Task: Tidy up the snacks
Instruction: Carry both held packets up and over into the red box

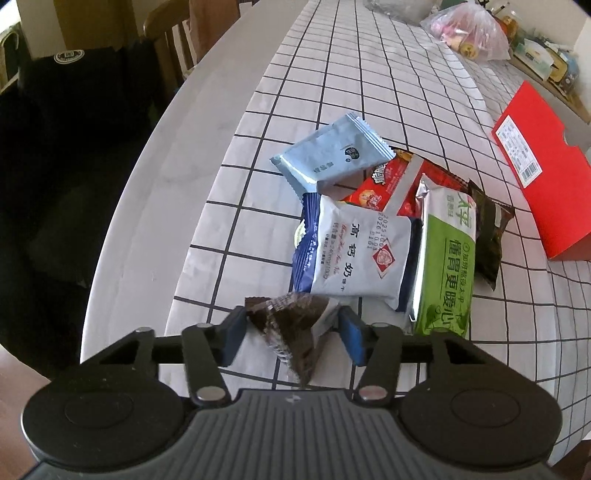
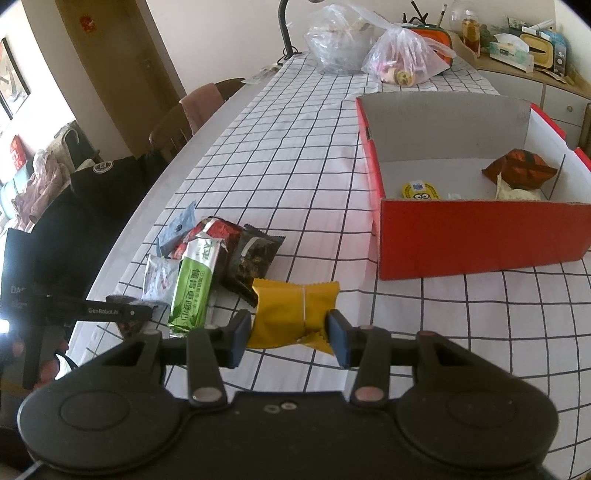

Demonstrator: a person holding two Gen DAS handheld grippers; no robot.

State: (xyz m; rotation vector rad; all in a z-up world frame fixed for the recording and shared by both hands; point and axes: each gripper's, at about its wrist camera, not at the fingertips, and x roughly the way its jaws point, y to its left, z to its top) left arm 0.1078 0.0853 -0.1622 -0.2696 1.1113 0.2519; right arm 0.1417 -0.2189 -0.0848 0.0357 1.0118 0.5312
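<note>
My left gripper [image 1: 291,317] is shut on a dark brown snack packet [image 1: 295,332], with both blue pads against its sides just above the checked tablecloth [image 1: 332,74]. Right behind it lies the snack pile: a white and blue packet [image 1: 358,251], a green packet [image 1: 447,266], a red packet [image 1: 395,184], a pale blue packet [image 1: 332,151] and a dark packet [image 1: 489,236]. My right gripper [image 2: 289,319] is shut on a yellow packet [image 2: 291,314], to the right of the pile [image 2: 207,266]. The open red box [image 2: 480,240] stands further right and holds a yellow cartoon snack [image 2: 419,190] and a brown packet [image 2: 517,168].
Two plastic bags [image 2: 402,55] sit at the table's far end, beside a lamp stem [image 2: 284,26]. Wooden chairs [image 2: 177,125] and a dark jacket [image 2: 92,192] line the table's left edge [image 1: 155,184]. A cluttered sideboard [image 2: 524,48] stands behind the box.
</note>
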